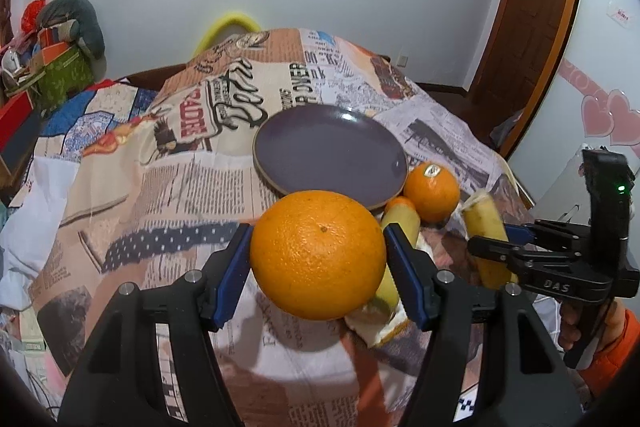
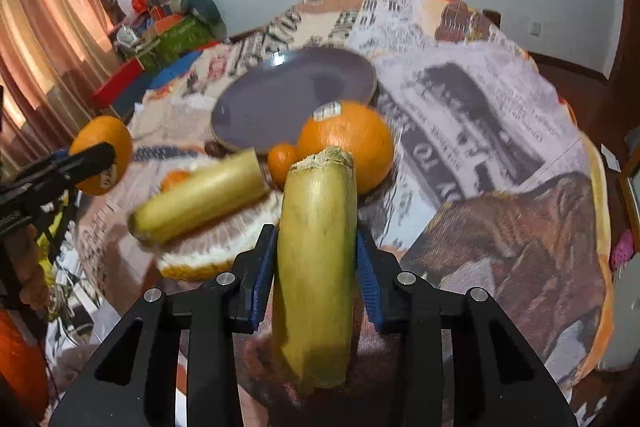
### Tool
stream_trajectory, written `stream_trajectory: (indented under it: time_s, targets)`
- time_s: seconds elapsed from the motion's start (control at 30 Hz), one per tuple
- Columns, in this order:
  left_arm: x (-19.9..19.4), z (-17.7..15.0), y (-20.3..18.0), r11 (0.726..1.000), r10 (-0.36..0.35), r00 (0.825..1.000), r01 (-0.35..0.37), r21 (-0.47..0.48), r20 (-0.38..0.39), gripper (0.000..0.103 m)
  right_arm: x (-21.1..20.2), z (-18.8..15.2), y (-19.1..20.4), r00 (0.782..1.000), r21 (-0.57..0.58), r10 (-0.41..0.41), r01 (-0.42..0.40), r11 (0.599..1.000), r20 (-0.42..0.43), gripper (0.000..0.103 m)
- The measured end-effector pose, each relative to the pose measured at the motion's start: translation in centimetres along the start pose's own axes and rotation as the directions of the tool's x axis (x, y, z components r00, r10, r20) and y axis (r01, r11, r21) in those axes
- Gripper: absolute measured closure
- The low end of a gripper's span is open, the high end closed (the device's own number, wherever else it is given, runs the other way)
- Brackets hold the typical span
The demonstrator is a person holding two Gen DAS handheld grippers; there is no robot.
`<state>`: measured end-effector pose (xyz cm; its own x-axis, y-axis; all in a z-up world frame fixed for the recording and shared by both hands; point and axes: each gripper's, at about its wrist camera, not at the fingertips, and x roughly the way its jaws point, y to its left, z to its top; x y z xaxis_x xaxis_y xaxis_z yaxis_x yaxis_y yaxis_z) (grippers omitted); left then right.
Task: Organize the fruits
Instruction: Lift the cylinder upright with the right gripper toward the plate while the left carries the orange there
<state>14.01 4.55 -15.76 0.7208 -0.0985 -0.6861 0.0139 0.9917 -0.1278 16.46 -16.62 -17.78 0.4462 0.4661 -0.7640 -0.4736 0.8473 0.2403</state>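
Left gripper (image 1: pixel 318 259) clamped across large orange (image 1: pixel 318 254): firm, round, slip-prone. Right gripper (image 2: pixel 316 263) pinching banana piece (image 2: pixel 316 267) mid-length: soft, bruisable; light squeeze advised.

Both views are evenly lit by soft indoor light with a cool cast on the white wall. In the left wrist view the picture is sharp; the orange (image 1: pixel 318 254) throws a soft shadow on the cloth (image 1: pixel 120 187) beneath it, and the plate (image 1: pixel 330 151) carries a small glint. The right wrist view is smeared by motion blur, and its curtains (image 2: pixel 44 39) glow warm. Fisheye bending and dark corners frame both.
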Motion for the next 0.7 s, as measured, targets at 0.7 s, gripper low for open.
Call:
stream_trajectory:
  time_s: [0.7]
  targets:
    - [1.6, 6.3, 1.0, 0.999, 0.024, 0.995, -0.022, -0.031, 0.092, 0.038, -3.3, 7.1, 0.3, 0.976, -0.043, 0.006, 0.003, 0.999, 0.220, 0.068]
